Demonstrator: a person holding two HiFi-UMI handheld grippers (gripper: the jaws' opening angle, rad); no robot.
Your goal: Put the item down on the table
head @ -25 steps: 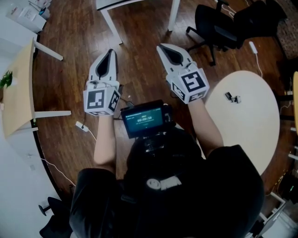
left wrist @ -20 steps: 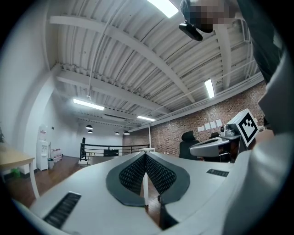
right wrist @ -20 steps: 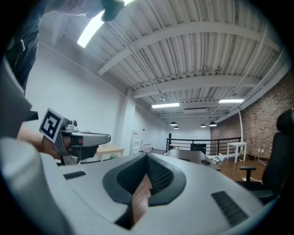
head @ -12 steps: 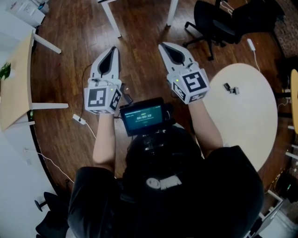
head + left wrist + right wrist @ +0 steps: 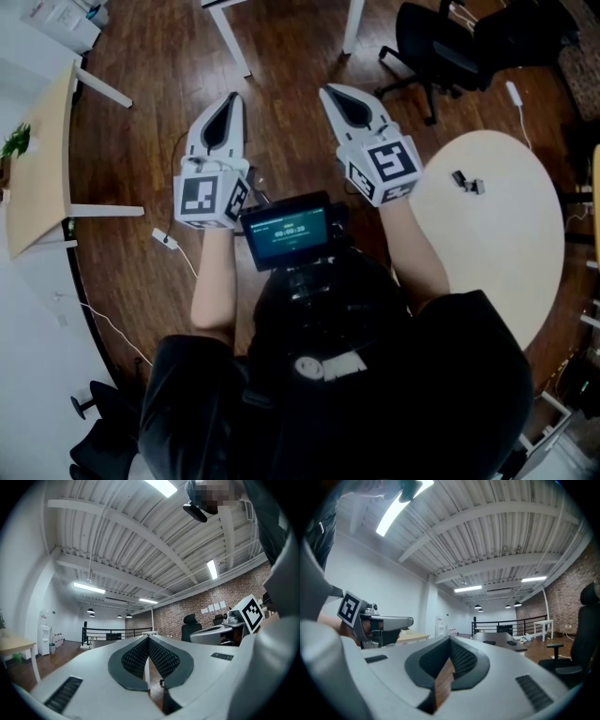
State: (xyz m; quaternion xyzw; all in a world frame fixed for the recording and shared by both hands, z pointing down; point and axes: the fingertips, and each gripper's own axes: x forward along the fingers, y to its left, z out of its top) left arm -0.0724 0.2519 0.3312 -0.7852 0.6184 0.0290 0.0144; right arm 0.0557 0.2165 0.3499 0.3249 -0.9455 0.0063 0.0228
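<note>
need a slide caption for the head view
Left tool and right tool, both shut and empty, held over the wood floor beside a round table.

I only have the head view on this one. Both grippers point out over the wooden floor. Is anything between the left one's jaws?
Observer: No. In the left gripper view, the left gripper has its jaws together at the tips with nothing between them.
Operator: And the right one?
Observer: It's the same. The right gripper is shut and empty in its own view.
Operator: What do they face? I see only floor.
Observer: The left gripper view looks across the room to a brick wall with a black chair in front of it.
</note>
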